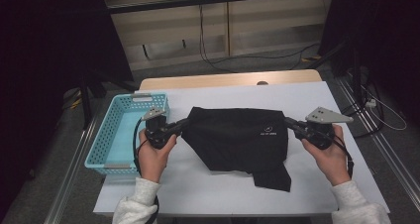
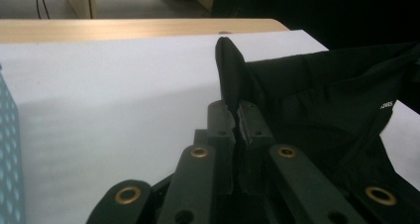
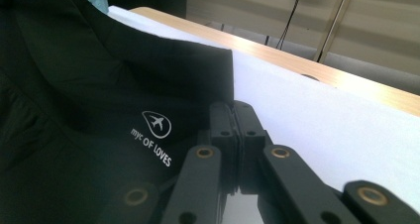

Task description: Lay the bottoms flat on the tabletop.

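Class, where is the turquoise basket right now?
In the high view the turquoise basket sits at the table's left edge, on the white sheet, just beyond the left gripper that pinches the black garment.

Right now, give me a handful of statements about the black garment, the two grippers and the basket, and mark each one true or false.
1. The left gripper is shut on an edge of the black garment. True.
2. The right gripper stands open above the table. False: its jaws are closed on the garment's other side.
3. The blue basket sits at the table's left side, beside the person's left hand. True.
4. The garment lies inside the basket. False: it is spread on the white table cover, between the grippers.
5. The garment bears a small white logo with an aeroplane. True.
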The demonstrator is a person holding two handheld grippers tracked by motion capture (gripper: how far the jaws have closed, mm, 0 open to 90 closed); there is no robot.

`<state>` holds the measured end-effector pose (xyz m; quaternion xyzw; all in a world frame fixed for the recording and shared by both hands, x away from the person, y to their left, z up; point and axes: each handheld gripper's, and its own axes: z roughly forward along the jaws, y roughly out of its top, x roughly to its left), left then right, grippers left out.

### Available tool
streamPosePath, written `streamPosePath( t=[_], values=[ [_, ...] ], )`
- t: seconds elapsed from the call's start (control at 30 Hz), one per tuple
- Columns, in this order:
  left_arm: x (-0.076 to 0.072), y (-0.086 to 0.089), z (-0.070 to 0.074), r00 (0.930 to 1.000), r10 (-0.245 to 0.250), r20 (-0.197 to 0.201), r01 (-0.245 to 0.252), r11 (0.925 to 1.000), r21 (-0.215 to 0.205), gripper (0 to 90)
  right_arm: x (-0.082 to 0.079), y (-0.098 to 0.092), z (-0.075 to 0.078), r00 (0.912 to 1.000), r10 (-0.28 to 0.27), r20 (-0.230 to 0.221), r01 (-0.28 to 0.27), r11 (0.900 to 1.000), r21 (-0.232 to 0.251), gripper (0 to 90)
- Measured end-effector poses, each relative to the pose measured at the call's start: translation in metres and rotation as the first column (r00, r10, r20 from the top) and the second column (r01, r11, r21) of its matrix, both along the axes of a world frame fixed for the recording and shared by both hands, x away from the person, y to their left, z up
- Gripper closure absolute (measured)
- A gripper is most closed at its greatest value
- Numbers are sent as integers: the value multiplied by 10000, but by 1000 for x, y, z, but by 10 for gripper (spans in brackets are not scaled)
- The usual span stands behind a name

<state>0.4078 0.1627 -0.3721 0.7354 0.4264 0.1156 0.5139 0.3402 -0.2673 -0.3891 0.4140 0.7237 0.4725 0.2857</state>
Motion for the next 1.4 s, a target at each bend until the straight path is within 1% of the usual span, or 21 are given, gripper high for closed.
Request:
streamPosePath(
  t=[0.13, 0.23, 0.27, 0.3, 0.33, 0.37, 0.4, 0.43, 0.47, 0.53, 0.6, 0.67, 0.77, 0.83, 0.9, 0.97, 1.1, 1.17, 1.23, 1.33, 1.4],
  values=[
    [25, -8, 3, 9997, 170, -159, -170, 9999, -18, 857, 18, -5, 5, 9997, -221, -127, 220, 9997, -51, 892],
    [52, -15, 10, 9991, 407, -148, -408, 9992, -28, 858, 45, -8, 14, 9979, -541, -362, 542, 9985, 10, 893],
    [67, -20, 13, 9983, 575, -35, -575, 9983, -9, 857, 56, -7, 17, 9968, -636, -482, 636, 9980, -23, 893],
    [77, -23, 15, 9977, 662, 130, -661, 9978, -15, 854, 75, -6, 24, 9941, -1019, -381, 1008, 9945, -295, 894],
    [91, -28, 18, 9943, 917, 534, -922, 9957, 67, 842, 88, -5, 28, 9908, -1327, -265, 1318, 9907, -340, 892],
    [99, -31, 17, 9914, 1090, 729, -1109, 9936, 225, 758, 107, -5, 33, 9823, -1872, -119, 1868, 9821, -231, 875],
    [108, -35, 15, 9884, 1359, 673, -1376, 9903, 214, 604, 116, -5, 34, 9739, -2271, 2, 2270, 9737, -165, 834],
    [111, -37, 12, 9905, 1291, 475, -1307, 9909, 315, 482, 126, -4, 34, 9628, -2701, 53, 2701, 9628, -62, 797],
    [111, -40, 8, 9932, 1129, 275, -1142, 9920, 543, 470, 129, -1, 32, 9657, -2594, 67, 2595, 9654, -249, 737],
    [105, -43, -3, 9972, 748, 91, -753, 9945, 726, 362, 126, 7, 25, 9703, -2411, -201, 2385, 9672, -879, 562],
    [97, -42, -15, 9980, 624, -123, -611, 9943, 873, 268, 112, 11, 9, 9816, -1859, -440, 1806, 9780, -1042, 522],
    [87, -41, -26, 9989, 440, -136, -423, 9931, 1094, 225, 96, 11, -6, 9830, -1602, -896, 1493, 9818, -1176, 430],
    [69, -42, -37, 9998, 60, -186, -36, 9922, 1244, 195, 67, 10, -25, 9870, -1075, -1194, 948, 9897, -1073, 407],
    [59, -42, -40, 9999, -57, -132, 75, 9898, 1420, 186, 48, 11, -34, 9879, -859, -1292, 697, 9897, -1250, 381],
    [49, -43, -44, 9997, -143, -181, 167, 9903, 1380, 176, 30, 12, -42, 9884, -569, -1409, 403, 9921, -1185, 378],
    [42, -45, -49, 9995, -290, -102, 302, 9888, 1461, 174, 18, 13, -47, 9872, -450, -1531, 233, 9897, -1410, 379],
    [33, -47, -56, 9987, -480, -165, 498, 9898, 1336, 171, 5, 12, -46, 9873, -285, -1565, 102, 9931, -1165, 394],
    [32, -48, -59, 9975, -663, -261, 696, 9845, 1607, 167, 1, 12, -48, 9873, -210, -1577, 31, 9936, -1131, 405],
    [31, -47, -59, 9973, -700, -226, 728, 9842, 1614, 165, -1, 14, -52, 9831, -120, -1824, -92, 9934, -1146, 418],
    [28, -46, -57, 9973, -722, -140, 735, 9849, 1568, 165, -4, 16, -53, 9812, 74, -1931, -280, 9942, -1041, 421],
    [26, -46, -55, 9972, -748, -91, 753, 9852, 1539, 163, -7, 19, -54, 9822, 114, -1877, -341, 9924, -1181, 426]
  ],
)
